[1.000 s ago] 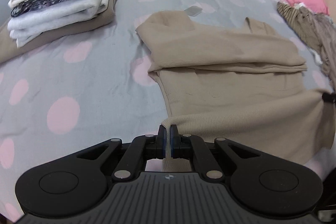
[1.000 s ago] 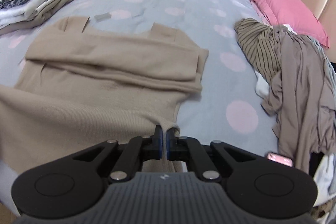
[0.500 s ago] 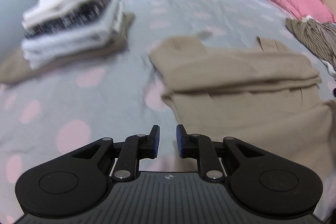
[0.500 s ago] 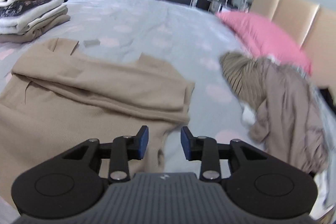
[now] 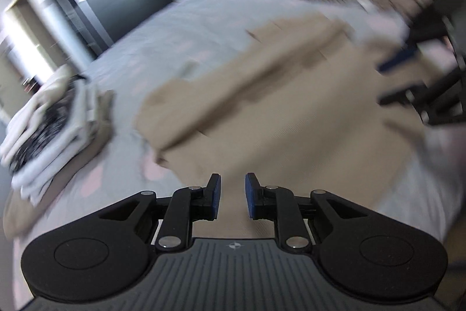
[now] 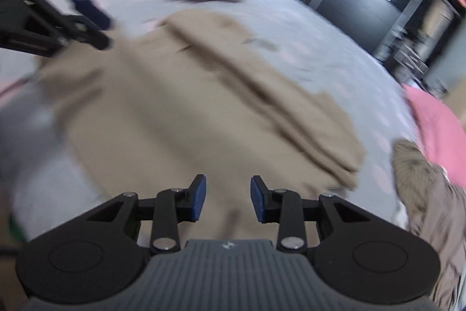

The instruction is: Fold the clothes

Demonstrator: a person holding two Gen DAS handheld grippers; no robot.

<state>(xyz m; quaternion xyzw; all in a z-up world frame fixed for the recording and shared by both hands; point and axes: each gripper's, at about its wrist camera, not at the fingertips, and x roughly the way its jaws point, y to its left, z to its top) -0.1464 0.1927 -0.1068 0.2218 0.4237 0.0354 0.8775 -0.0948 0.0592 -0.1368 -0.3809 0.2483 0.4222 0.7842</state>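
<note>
Both views are heavily motion-blurred and tilted; half a second ago they were level and sharper. The left claw (image 5: 232,196) stands spread with nothing between its blue pads, the gap wider than half a second ago; one second ago it was pressed together on the near hem of the garment. The right claw (image 6: 228,198) is likewise spread and empty, also wider than half a second ago, having been pinched on the hem one second ago.

The tan knit sweater (image 5: 291,95) lies flat on the grey bed cover with pink dots (image 5: 180,28), sleeves folded across its body, directly beyond both claws. Whether either claw touches the fabric cannot be told.

Each claw now appears in the other's view, which was not so before: the right one at the right edge of the left view, the left one at the upper left of the right view, both over the sweater.

The stack of folded clothes (image 5: 55,118) sits to the left of the sweater. The pink pillow (image 6: 437,124) and the heap of unfolded brown garments (image 6: 428,188) lie to the right.
</note>
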